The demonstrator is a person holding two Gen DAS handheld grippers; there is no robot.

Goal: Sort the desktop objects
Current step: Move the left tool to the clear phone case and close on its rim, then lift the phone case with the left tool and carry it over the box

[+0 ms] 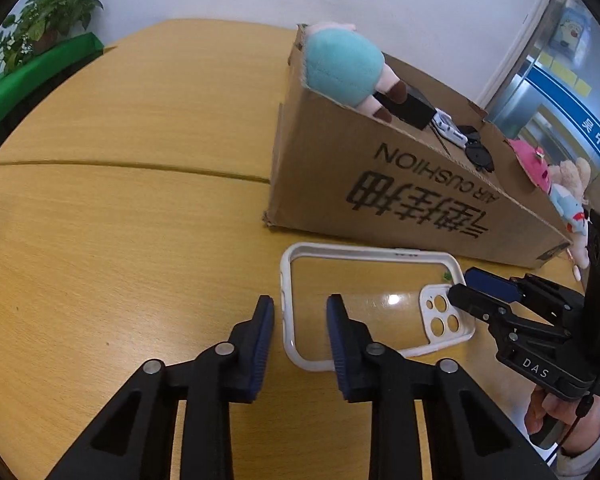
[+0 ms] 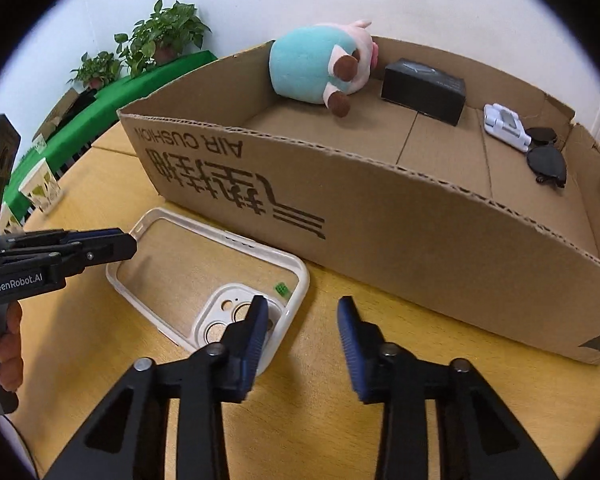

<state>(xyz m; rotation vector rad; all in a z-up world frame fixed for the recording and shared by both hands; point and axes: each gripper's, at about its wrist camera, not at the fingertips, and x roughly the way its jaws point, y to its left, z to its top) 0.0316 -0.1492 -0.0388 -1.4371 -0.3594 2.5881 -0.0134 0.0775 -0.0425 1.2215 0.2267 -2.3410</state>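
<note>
Step in hand: approach to the clear phone case with white bumper rim [image 1: 374, 304], judged the one loose item not yet sorted
Phone case location: flat on the light wooden tabletop [image 1: 120, 220], just beside the near wall of the open brown cardboard box [image 2: 380, 216], outside it
Box contents: teal and pink plush toy [image 2: 316, 66], black rectangular carton [image 2: 424, 90], white folded gadget [image 2: 504, 124], black sunglasses [image 2: 546, 158]; two more plush toys [image 1: 556, 178] show at the far end in the left wrist view
Left gripper [image 1: 300, 312]: jaws apart, straddling the case's short end rim; the pads do not press on it
Right gripper [image 2: 302, 316]: jaws apart, one finger over the camera cutout corner, the other over bare tabletop; nothing clamped
Next move, judged: seat one jaw inside the rim and one outside, close on the rim, lift clear of the box wall, release inside the box
Risk, judged: the thin, flexible rim may slip or twist out of a shallow pinch
</note>
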